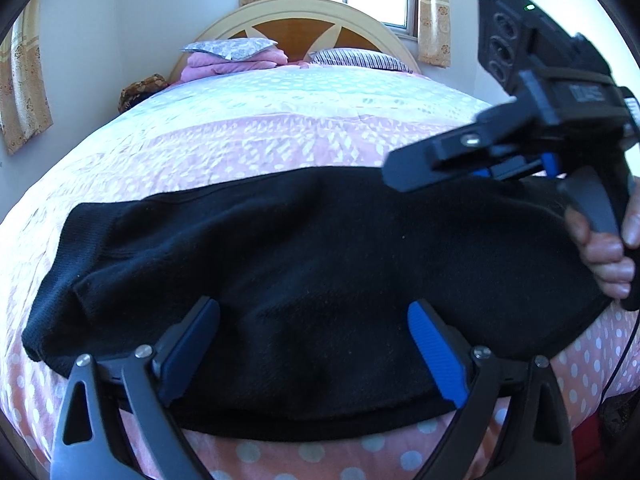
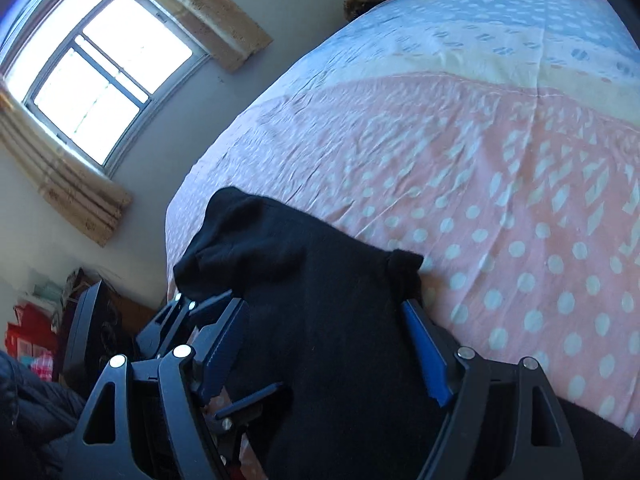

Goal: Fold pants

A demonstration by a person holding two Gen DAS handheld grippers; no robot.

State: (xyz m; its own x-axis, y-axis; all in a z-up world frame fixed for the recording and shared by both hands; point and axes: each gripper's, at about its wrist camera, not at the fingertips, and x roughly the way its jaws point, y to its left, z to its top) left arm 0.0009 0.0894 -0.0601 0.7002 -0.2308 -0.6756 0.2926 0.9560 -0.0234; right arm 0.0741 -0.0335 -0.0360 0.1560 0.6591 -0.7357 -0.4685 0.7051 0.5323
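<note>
Jaws on both the left gripper [image 1: 314, 346] and the right gripper [image 2: 326, 346] are spread wide over the black pants [image 1: 304, 248], not pinching any cloth as far as I can tell. They lie in a long flattish band across the near edge of the bed [image 1: 256, 120], looking like they're already folded lengthwise with the crosswise folds still to go. No readable labels; print on the right gripper's body is too blurry.
</note>
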